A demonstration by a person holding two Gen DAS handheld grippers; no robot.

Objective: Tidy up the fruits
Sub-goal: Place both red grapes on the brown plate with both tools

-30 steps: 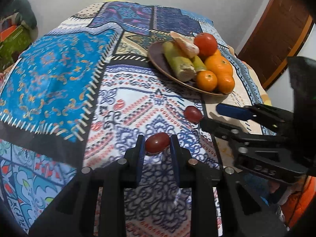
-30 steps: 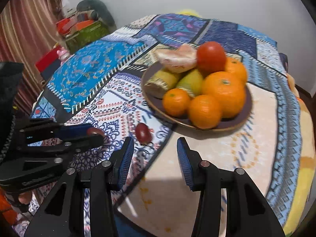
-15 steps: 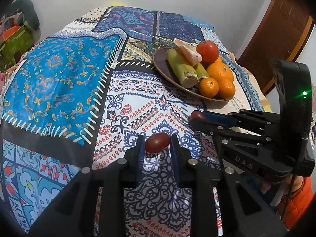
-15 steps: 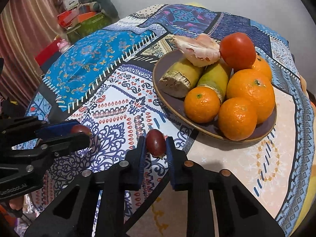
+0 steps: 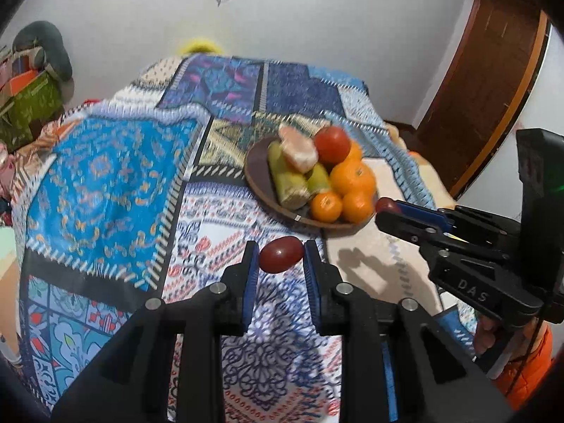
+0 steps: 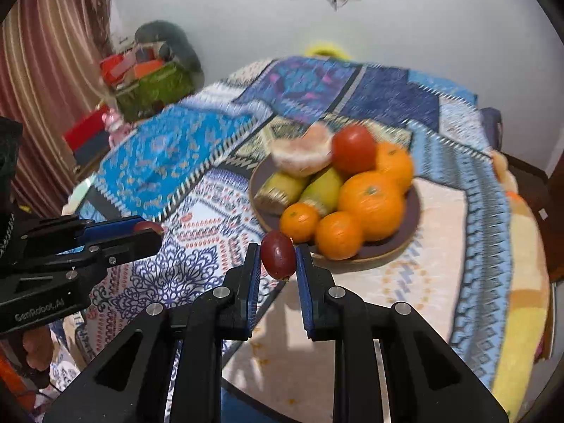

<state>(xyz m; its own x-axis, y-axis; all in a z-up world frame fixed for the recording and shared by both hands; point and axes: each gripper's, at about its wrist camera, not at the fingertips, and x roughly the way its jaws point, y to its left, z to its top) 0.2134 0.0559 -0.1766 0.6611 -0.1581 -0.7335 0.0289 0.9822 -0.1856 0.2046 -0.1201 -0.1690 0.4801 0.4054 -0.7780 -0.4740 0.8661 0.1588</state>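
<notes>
From the left wrist, we saw our left gripper [image 5: 280, 257] pinching a small red fruit [image 5: 281, 254] above the tablecloth [image 5: 105, 183], with the plate [image 5: 259, 179] of oranges [image 5: 352, 176] beyond.

From the right wrist, our right gripper [image 6: 277, 259] pinched a dark red fruit [image 6: 277, 254] just before the plate's [image 6: 405, 243] near rim.

A room in a home. A table under a patchwork cloth [image 5: 105, 183] bears a fruit plate [image 6: 405, 243]; striped curtains [image 6: 46, 81], a wooden door [image 5: 493, 81] and stacked boxes [image 6: 148, 81] line white walls.
</notes>
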